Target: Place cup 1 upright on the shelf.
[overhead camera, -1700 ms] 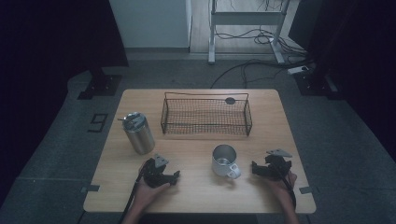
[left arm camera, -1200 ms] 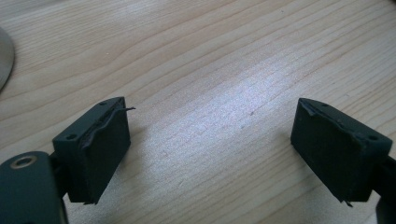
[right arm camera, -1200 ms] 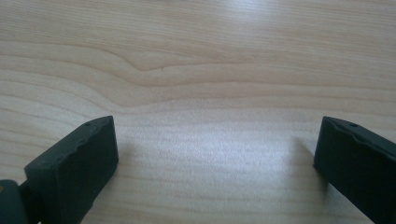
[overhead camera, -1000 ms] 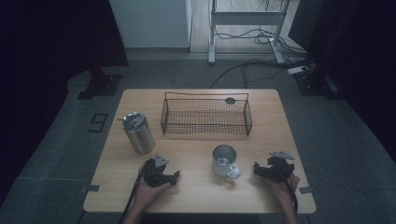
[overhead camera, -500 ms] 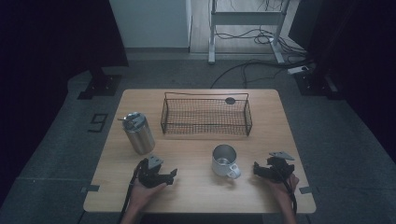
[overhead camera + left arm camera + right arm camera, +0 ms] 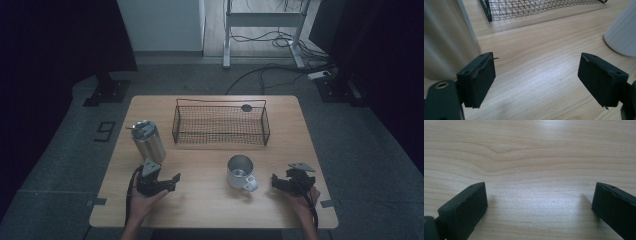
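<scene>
A steel tumbler [image 6: 148,142] with a lid stands at the table's left, and it looms at the left edge [image 6: 446,37] of the left gripper view. A white mug [image 6: 240,172] sits right of centre; its side [image 6: 624,32] shows at the right of that view. My left gripper [image 6: 161,176] hovers just in front of the tumbler, its jaws apart over bare wood [image 6: 536,72] with nothing between them. Near the front right corner my right gripper [image 6: 281,182] rests low, jaws apart [image 6: 540,197], holding nothing.
A black wire basket [image 6: 220,125] stands across the back middle of the wooden table [image 6: 210,210]; its near corner [image 6: 536,7] lies ahead of the left gripper. A small dark disc [image 6: 246,107] sits behind the basket. Cables run over the floor beyond.
My left hand has lifted off the table and shifted a little left, toward the tumbler. The right hand, mug, tumbler and basket have stayed put.
</scene>
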`<state>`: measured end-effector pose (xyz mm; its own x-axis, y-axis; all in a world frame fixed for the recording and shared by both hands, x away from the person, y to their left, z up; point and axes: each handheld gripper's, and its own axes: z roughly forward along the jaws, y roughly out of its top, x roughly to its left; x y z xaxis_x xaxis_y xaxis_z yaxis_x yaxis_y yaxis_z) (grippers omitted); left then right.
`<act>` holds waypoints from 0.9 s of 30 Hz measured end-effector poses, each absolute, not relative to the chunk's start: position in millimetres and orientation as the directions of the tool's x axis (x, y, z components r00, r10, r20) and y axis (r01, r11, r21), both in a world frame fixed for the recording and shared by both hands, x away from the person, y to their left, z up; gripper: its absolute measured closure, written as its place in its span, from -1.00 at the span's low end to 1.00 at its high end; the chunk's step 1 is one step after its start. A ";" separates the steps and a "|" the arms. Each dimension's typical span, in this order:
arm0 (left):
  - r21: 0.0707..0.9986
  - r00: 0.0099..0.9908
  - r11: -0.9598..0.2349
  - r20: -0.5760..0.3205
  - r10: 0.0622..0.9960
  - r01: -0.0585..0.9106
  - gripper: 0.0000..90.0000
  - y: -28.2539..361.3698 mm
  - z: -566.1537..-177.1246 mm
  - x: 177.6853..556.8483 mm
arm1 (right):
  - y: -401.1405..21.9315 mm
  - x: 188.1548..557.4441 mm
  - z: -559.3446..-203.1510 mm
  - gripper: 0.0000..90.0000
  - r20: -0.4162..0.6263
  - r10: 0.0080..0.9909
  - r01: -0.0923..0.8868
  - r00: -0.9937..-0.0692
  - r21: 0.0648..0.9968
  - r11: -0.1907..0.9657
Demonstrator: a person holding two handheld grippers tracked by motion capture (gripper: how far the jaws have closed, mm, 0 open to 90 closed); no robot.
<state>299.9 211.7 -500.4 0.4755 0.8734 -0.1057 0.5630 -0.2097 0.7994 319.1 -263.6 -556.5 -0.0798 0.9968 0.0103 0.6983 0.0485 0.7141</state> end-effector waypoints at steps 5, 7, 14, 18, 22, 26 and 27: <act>0.802 0.459 -0.195 -0.109 0.882 0.565 -0.69 216.0 -498.0 301.3 | -263.9 317.0 -556.5 -1.00 0.011 0.997 0.698 -0.076 0.715 0.046; 0.800 0.446 -0.190 -0.105 0.889 0.568 -0.70 219.2 -498.1 302.4 | -263.9 316.9 -556.5 -1.00 0.011 0.997 0.698 -0.076 0.715 0.045; 0.798 0.419 -0.180 -0.098 0.902 0.575 -0.73 226.2 -498.4 304.0 | -263.9 317.0 -556.5 -1.00 0.011 0.997 0.698 -0.076 0.715 0.045; 0.798 0.405 -0.177 -0.090 0.910 0.576 -0.73 229.0 -500.4 305.5 | -264.0 317.0 -556.5 -1.00 0.011 0.997 0.698 -0.076 0.715 0.045; 0.801 0.389 -0.171 -0.082 0.918 0.574 -0.73 234.0 -500.4 307.0 | -264.0 317.2 -556.5 -1.00 0.011 0.997 0.699 -0.077 0.714 0.046; 0.806 0.371 -0.155 -0.085 0.925 0.572 -0.73 241.5 -498.6 307.3 | -264.0 317.2 -556.5 -1.00 0.011 0.997 0.699 -0.076 0.714 0.046; 0.808 0.367 -0.151 -0.086 0.926 0.570 -0.73 243.5 -498.0 307.3 | -264.0 317.3 -556.5 -1.00 0.011 0.997 0.698 -0.077 0.714 0.046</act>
